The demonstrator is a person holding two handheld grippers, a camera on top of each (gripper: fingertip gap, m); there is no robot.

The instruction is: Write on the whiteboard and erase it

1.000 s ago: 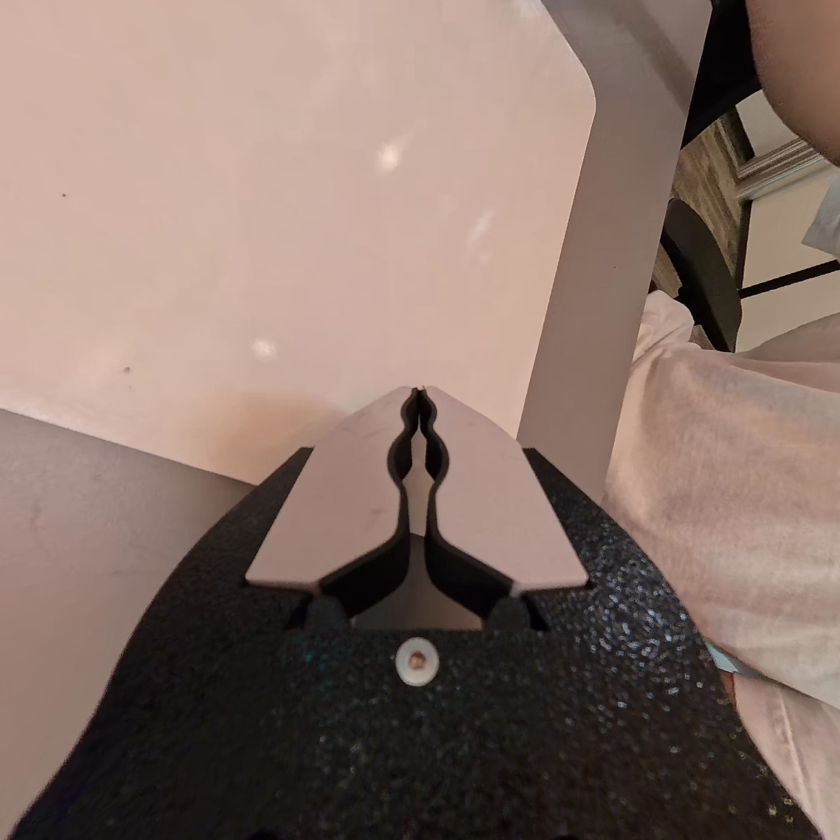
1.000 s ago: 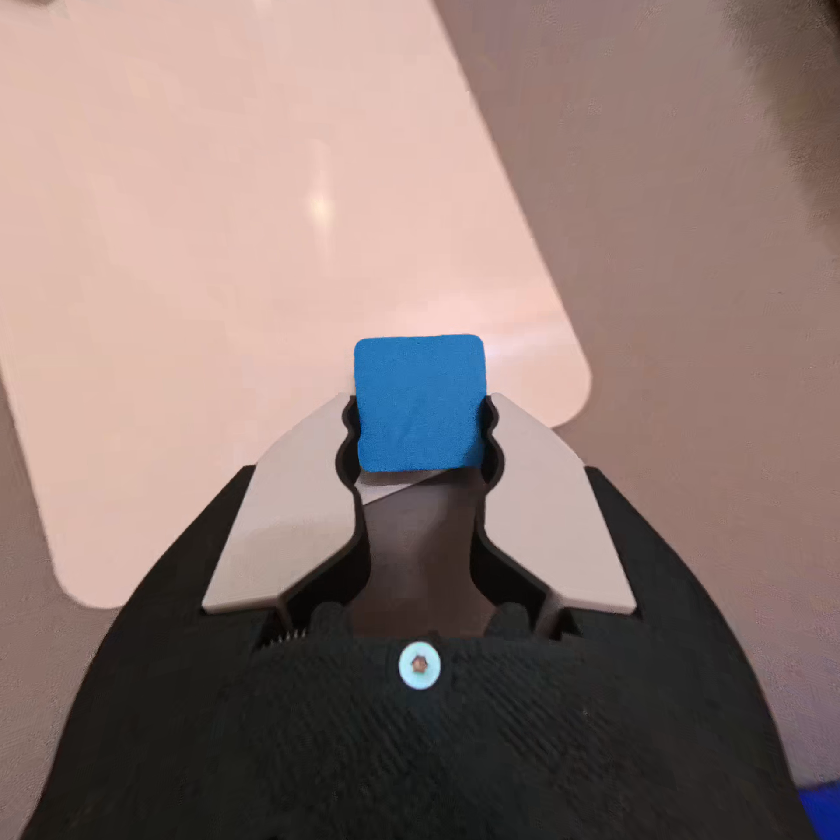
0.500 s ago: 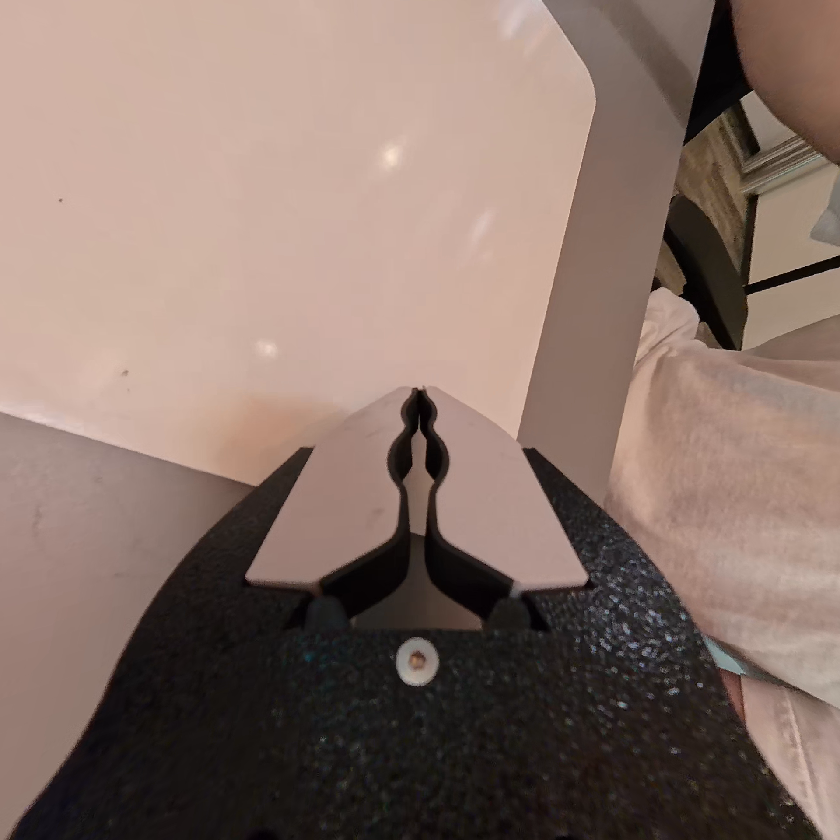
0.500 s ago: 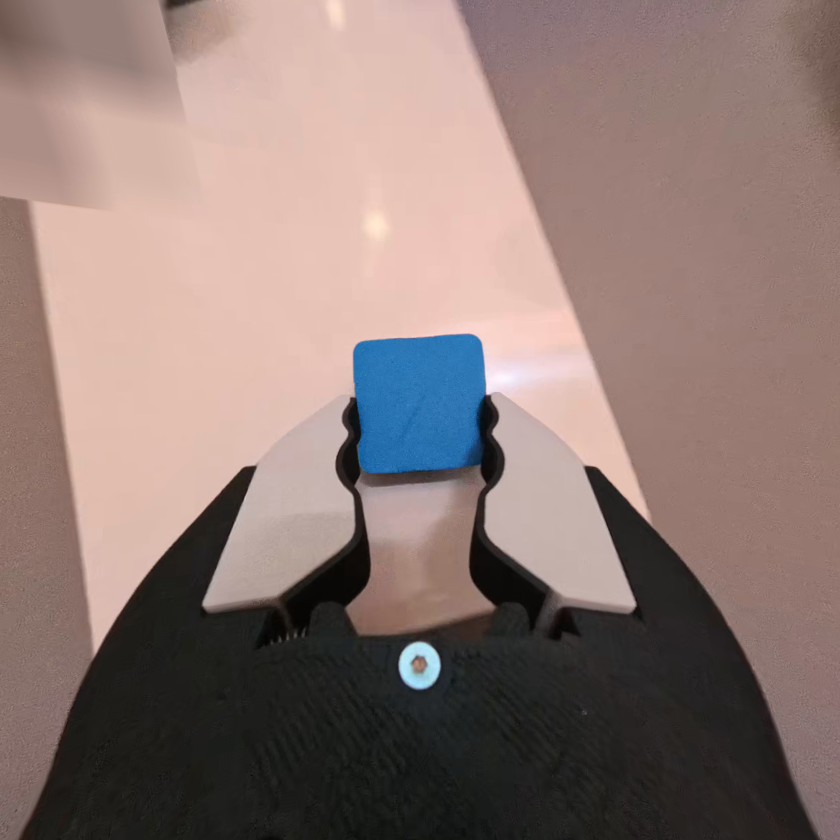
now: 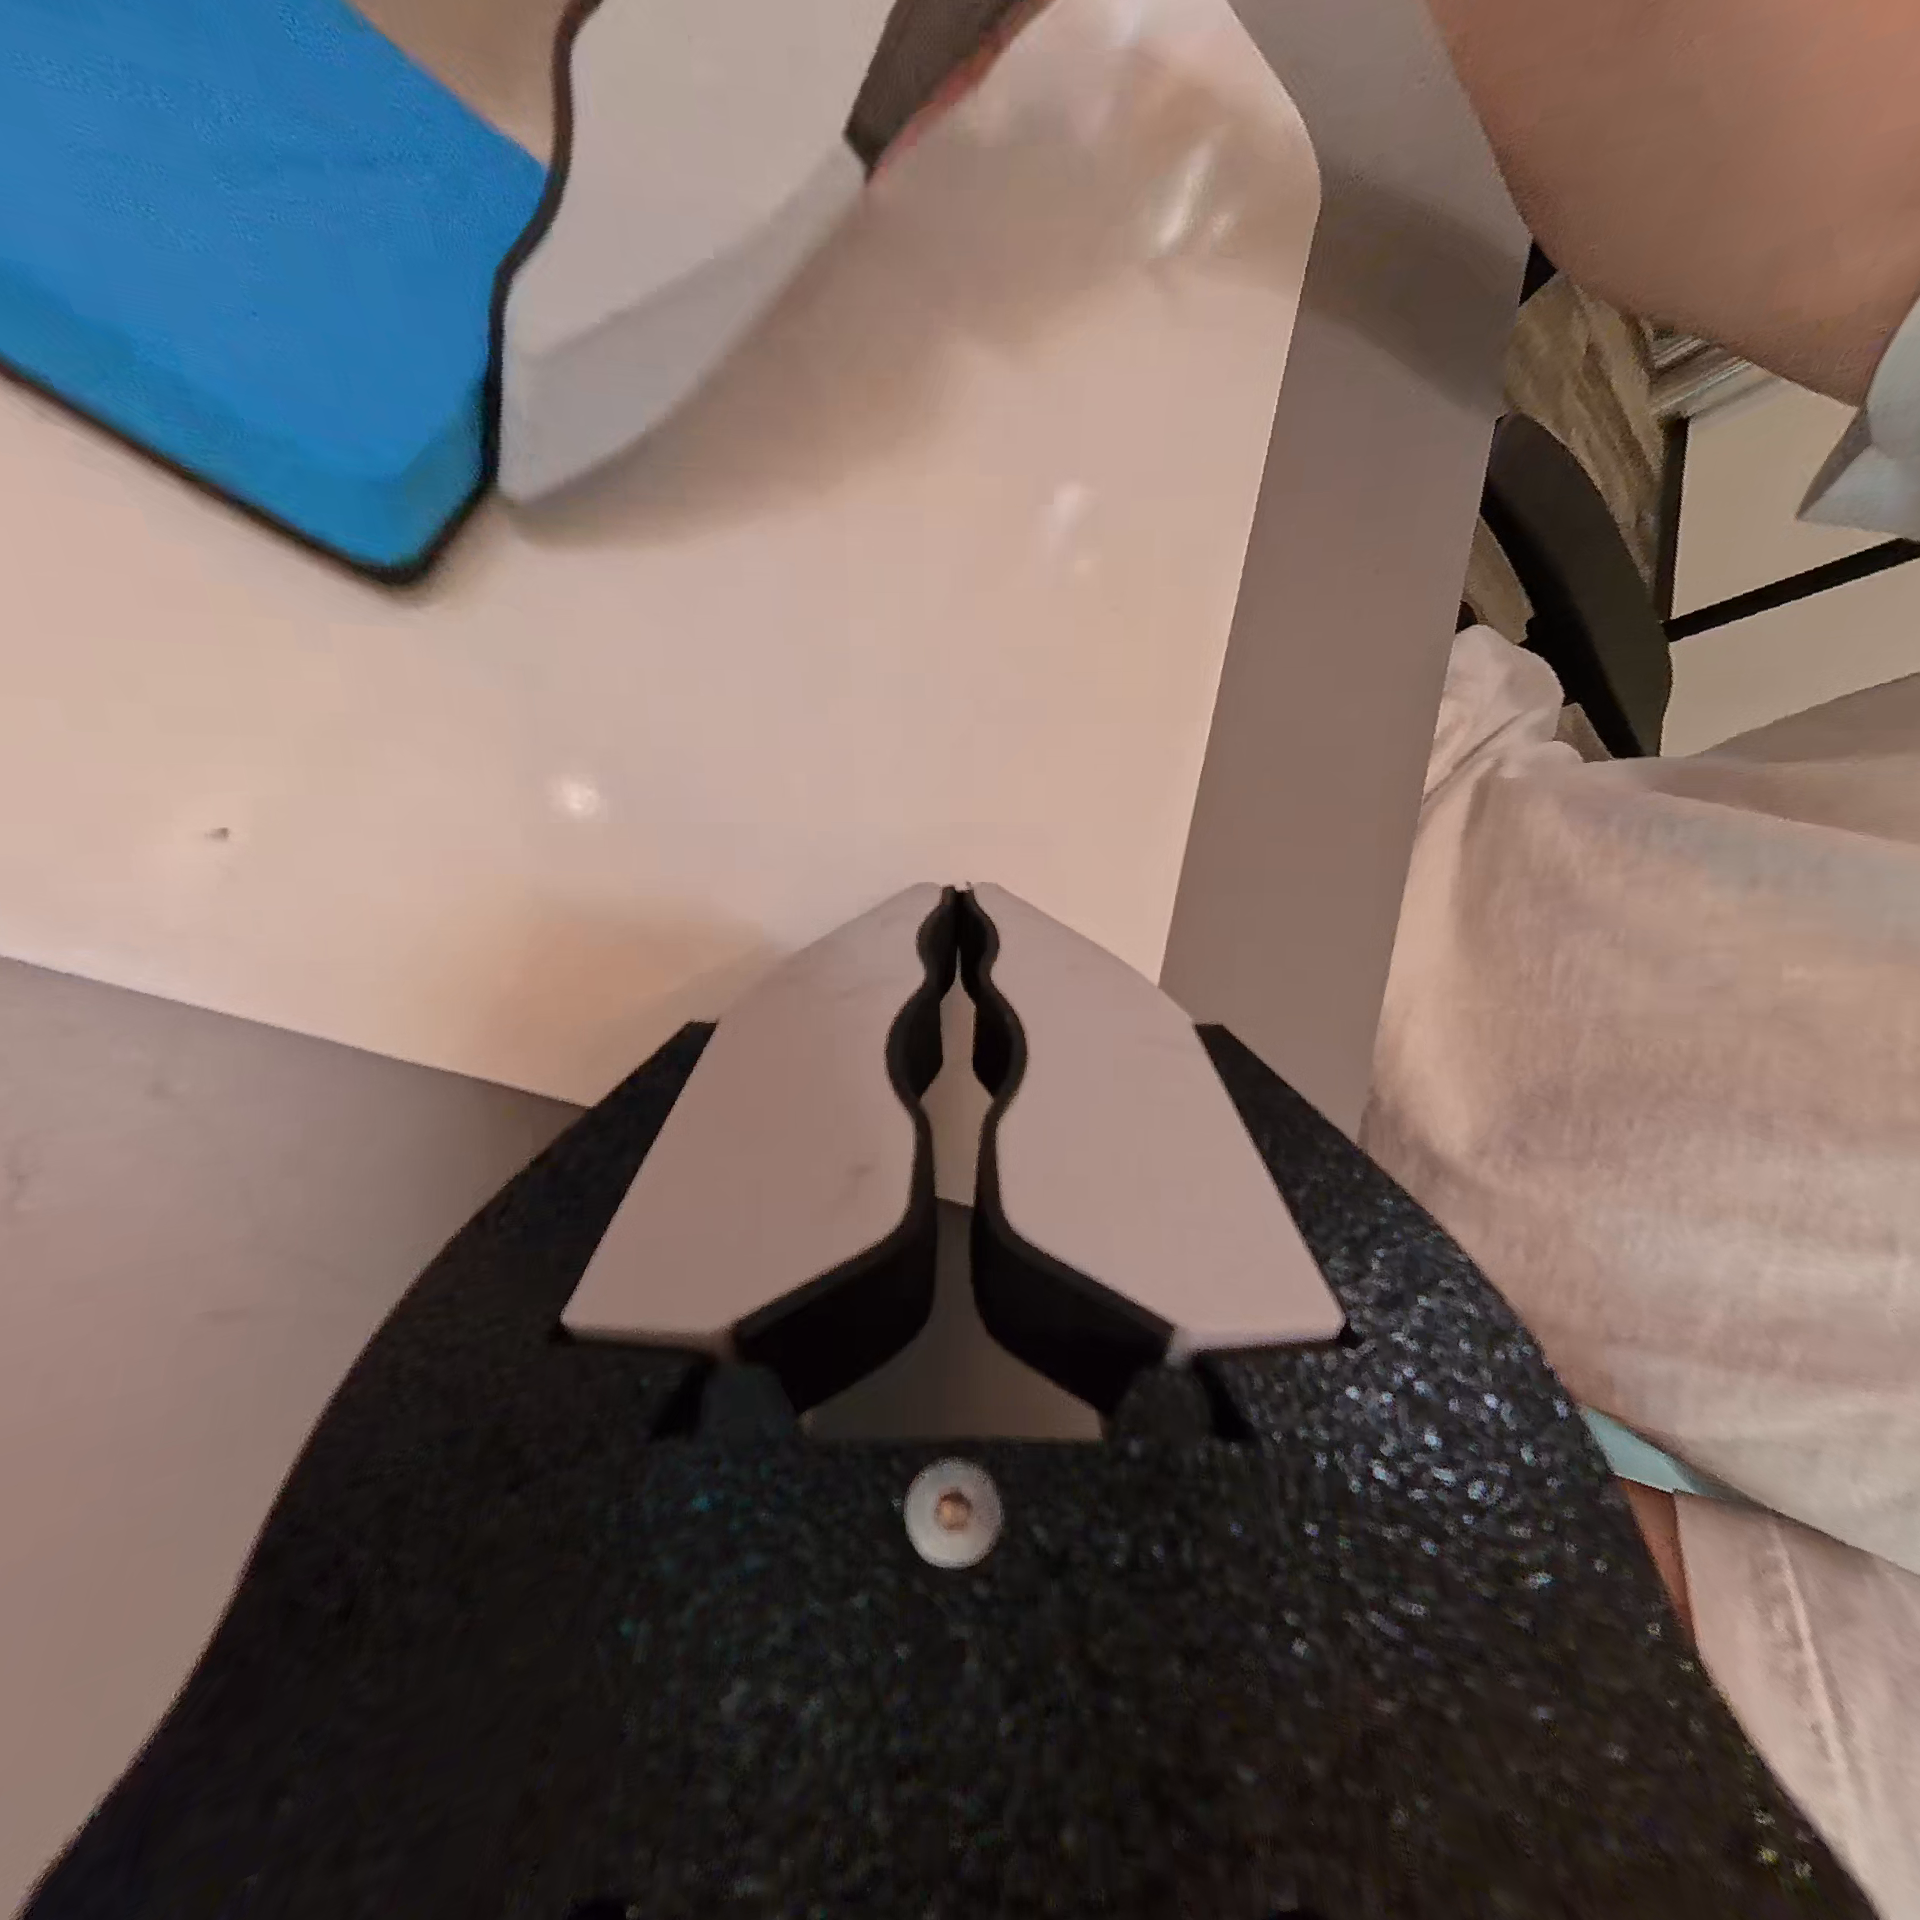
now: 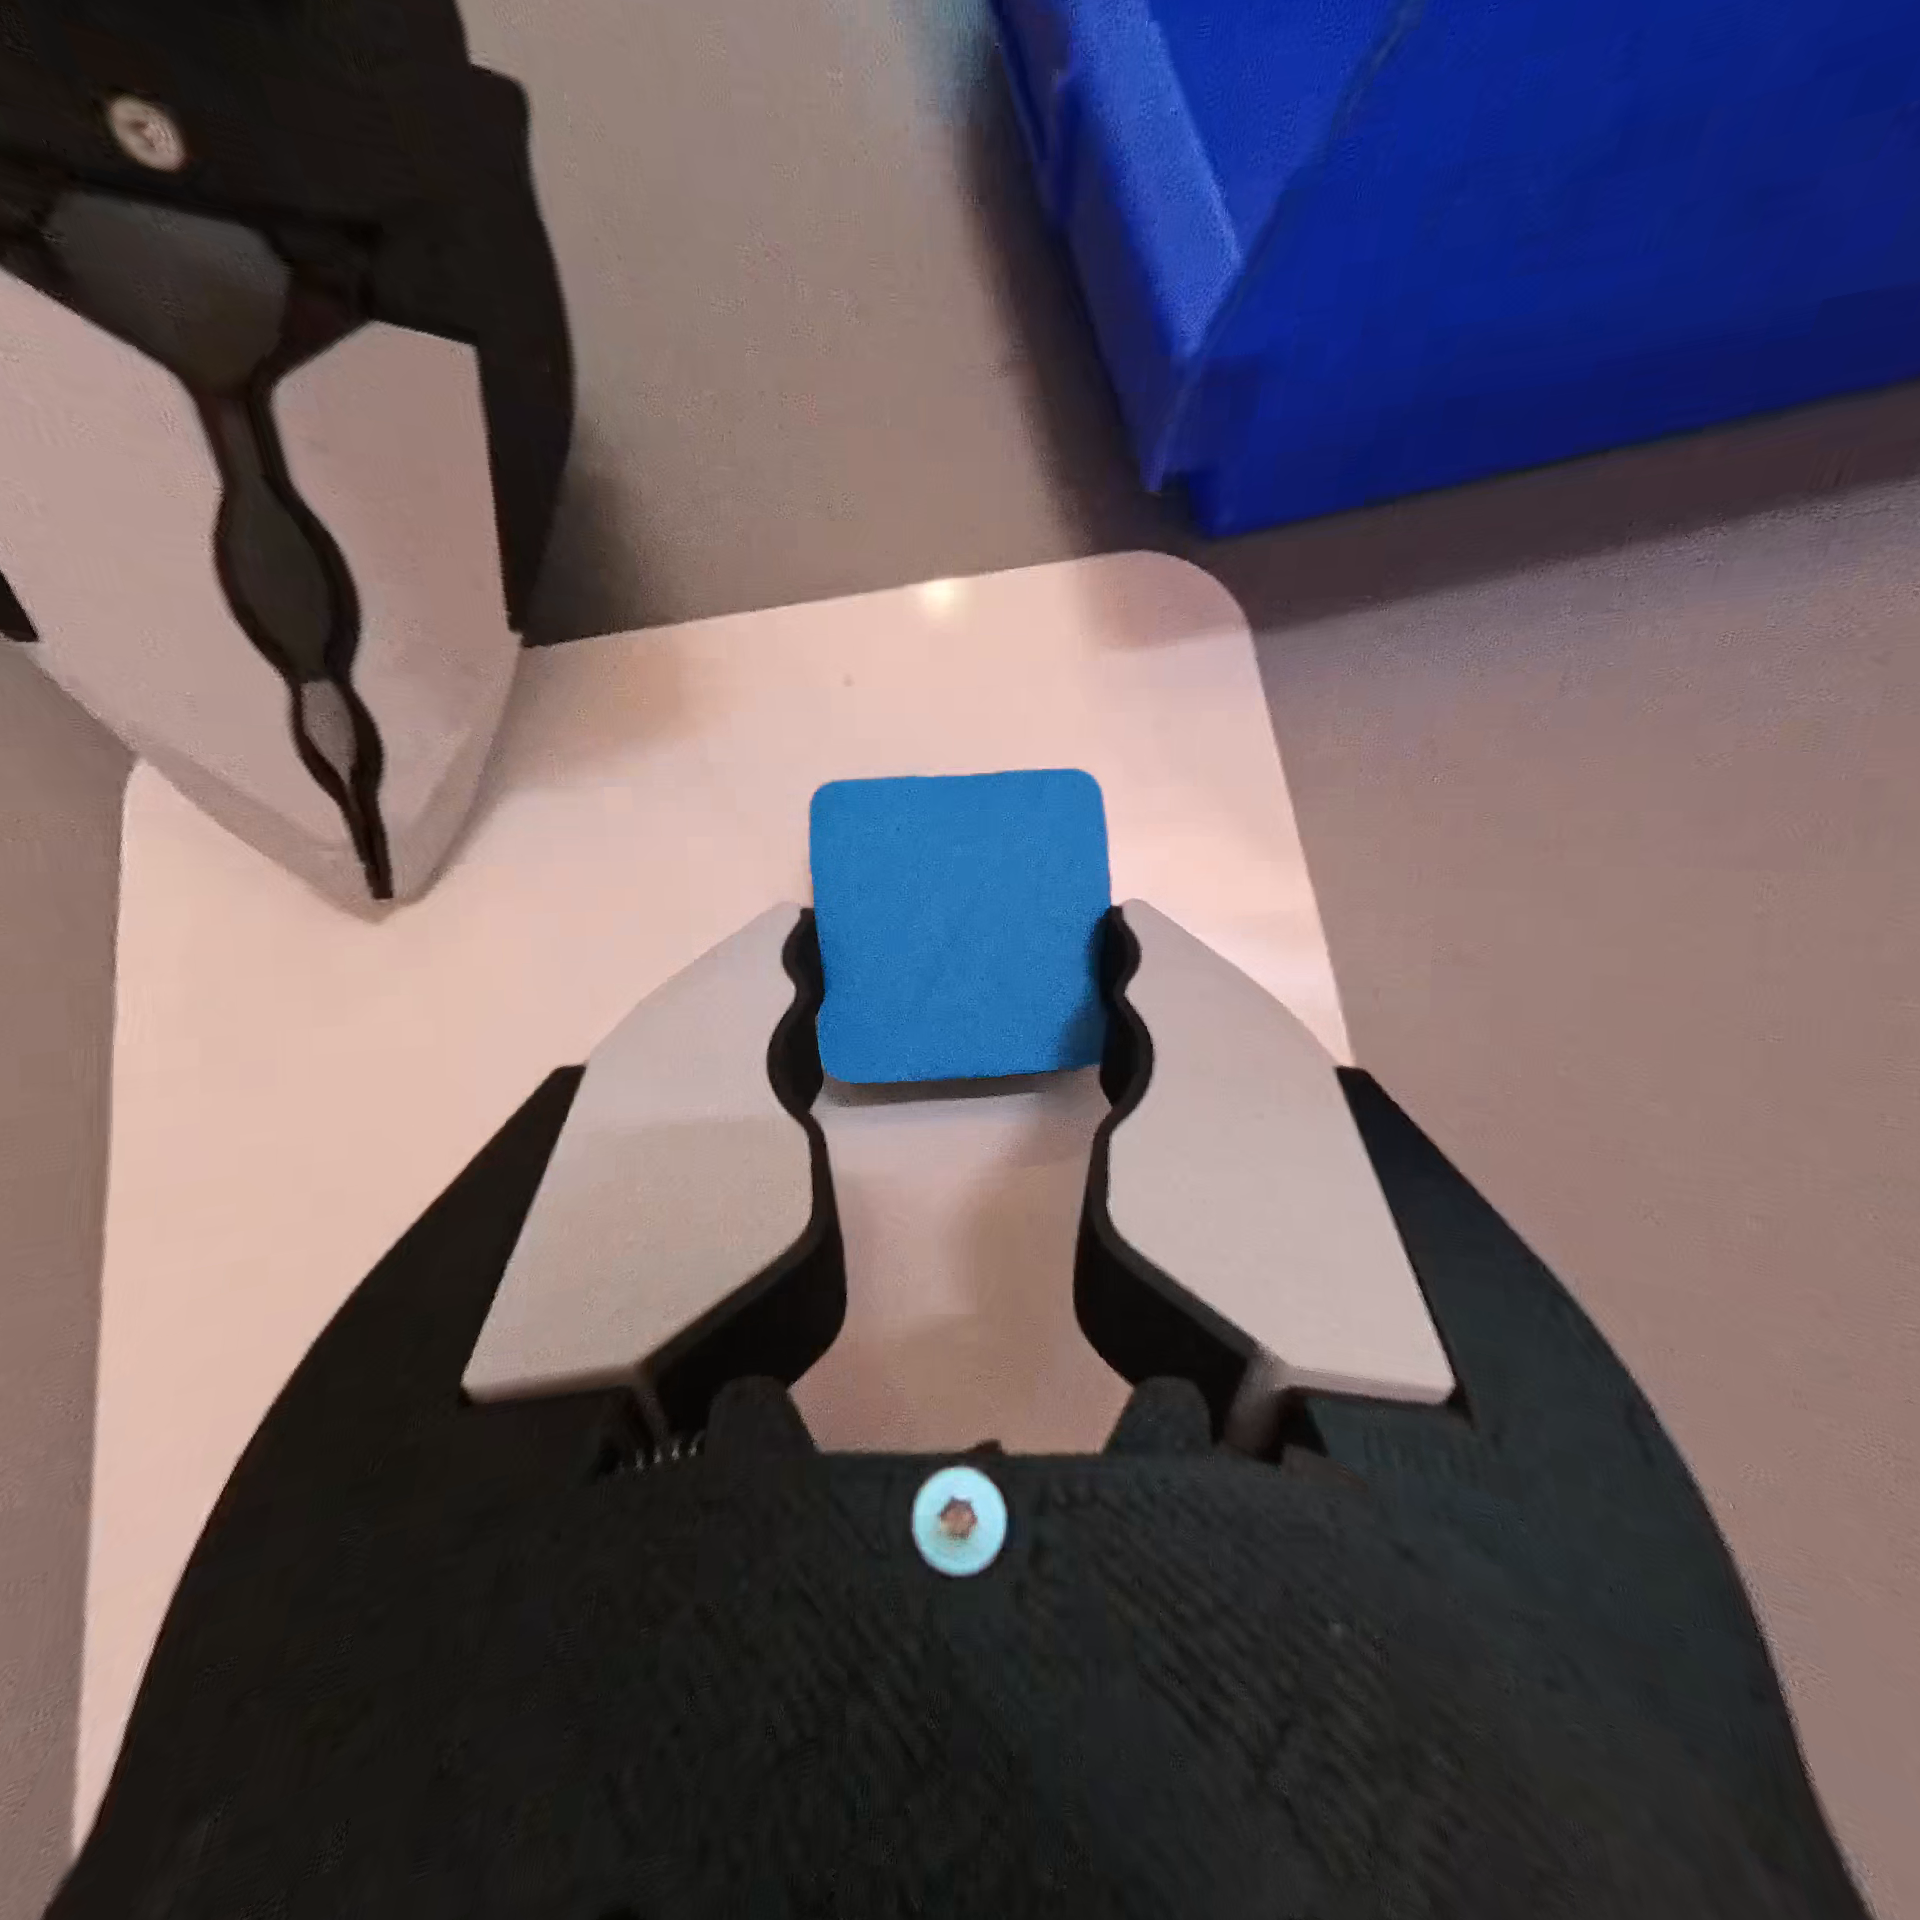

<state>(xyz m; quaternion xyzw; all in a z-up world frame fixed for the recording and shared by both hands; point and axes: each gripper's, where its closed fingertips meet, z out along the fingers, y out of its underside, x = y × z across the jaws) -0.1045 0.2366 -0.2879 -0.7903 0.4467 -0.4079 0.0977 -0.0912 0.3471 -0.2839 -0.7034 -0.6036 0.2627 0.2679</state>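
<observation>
A white whiteboard (image 6: 644, 790) with rounded corners lies flat on the grey table; no marks show on it. My right gripper (image 6: 956, 914) is shut on a blue square eraser (image 6: 956, 925) and holds it on or just over the board near its far edge. My left gripper (image 5: 956, 899) is shut and empty, its tips pressed on the board's near edge (image 5: 520, 790). It also shows in the right wrist view (image 6: 379, 883), at the board's far left corner. The eraser (image 5: 229, 260) and one right finger (image 5: 665, 239) show at the top left of the left wrist view.
A blue plastic bin (image 6: 1538, 239) stands on the table (image 6: 1621, 935) just beyond the board's far right corner. In the left wrist view a person's light sleeve (image 5: 1662, 1091) and forearm (image 5: 1683, 156) fill the right side, past the table edge.
My right gripper has swept the eraser across the board towards the left gripper; the eraser and a right finger have come into the left wrist view. The left gripper has not moved.
</observation>
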